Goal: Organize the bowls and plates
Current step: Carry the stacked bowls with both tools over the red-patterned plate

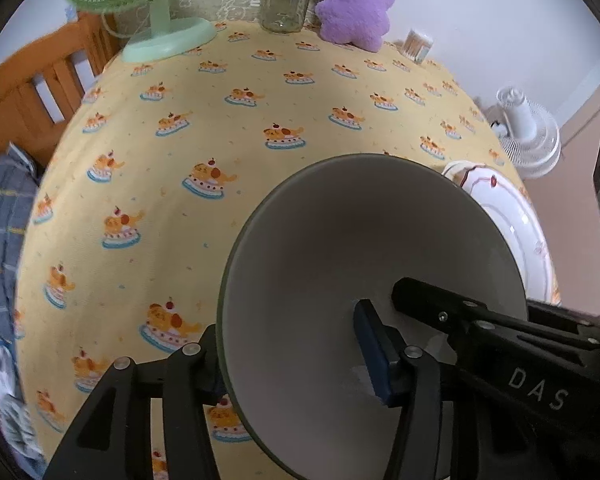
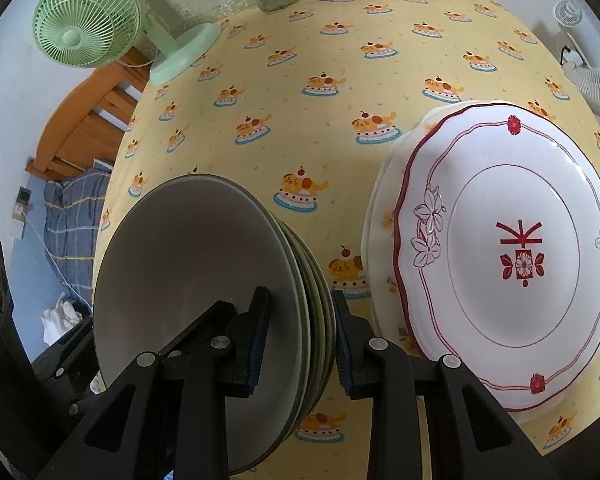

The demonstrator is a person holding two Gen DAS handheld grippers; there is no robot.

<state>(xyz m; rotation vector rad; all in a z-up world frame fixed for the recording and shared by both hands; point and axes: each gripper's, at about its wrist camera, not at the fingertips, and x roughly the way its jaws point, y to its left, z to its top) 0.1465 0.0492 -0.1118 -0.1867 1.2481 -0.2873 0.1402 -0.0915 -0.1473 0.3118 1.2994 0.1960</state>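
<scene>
Bowls (image 2: 204, 300): stacked, grey-white inside, green rims; plates (image 2: 512, 256) white w/ red trim.

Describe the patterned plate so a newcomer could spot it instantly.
Start from the yellow cake-print tablecloth and look to the side opposite the green fan. There, topping a stack of plates, lies the patterned plate, alone in having a dark red scalloped border and flower emblem.

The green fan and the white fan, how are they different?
The green fan stands on the table's yellow cloth, while the white fan stands beyond the table's edge. The green fan shows its whole round grille on a stem and base; the white fan is only partly in view, so its shape is hard to tell. Both have slatted grilles.
</scene>
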